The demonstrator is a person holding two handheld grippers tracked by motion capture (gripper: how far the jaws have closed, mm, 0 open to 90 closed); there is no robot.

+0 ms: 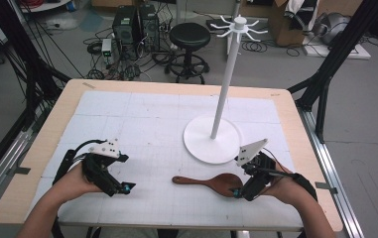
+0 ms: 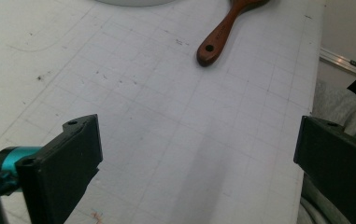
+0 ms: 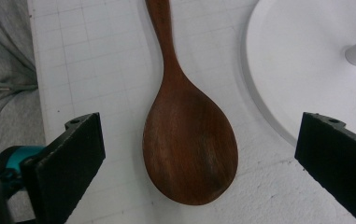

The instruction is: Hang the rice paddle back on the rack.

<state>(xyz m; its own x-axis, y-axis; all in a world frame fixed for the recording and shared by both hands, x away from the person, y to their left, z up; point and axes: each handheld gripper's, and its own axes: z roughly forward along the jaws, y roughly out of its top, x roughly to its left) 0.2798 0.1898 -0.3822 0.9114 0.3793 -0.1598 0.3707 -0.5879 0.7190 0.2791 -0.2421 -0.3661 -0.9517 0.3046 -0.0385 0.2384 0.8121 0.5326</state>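
We look down on a light wooden table [image 1: 42, 148] covered by a white mat [image 1: 147, 124] printed with a faint grid. In the left gripper view the mat shows small dark specks and scuffs. Around the table lies a grey floor; beyond the far edge we see one black round stool [image 1: 190, 37], two dark computer towers [image 1: 136, 25] side by side among loose cables, and cardboard boxes [image 1: 276, 15] at the back right. Black frame struts rise at both sides of the table.

On the mat we count one wooden spoon [image 1: 211, 182] and one white stand [image 1: 224, 84], a tall pole on a round base with short pegs fanning out at its top. The spoon lies flat near the front edge, right of centre, its bowl toward the right and its handle pointing left. The handle end has a small hole, seen in the left gripper view [image 2: 222, 32]. The stand's base sits just behind the spoon, apart from it.

We count two grippers, one in each hand. The left gripper [image 1: 122, 187] hovers over bare mat at the front left, well apart from the spoon, its jaws spread wide with nothing between them. The right gripper [image 1: 240, 191] sits at the spoon's bowl; in its own view the jaws stand wide apart on either side of the bowl [image 3: 189, 149], not touching it.
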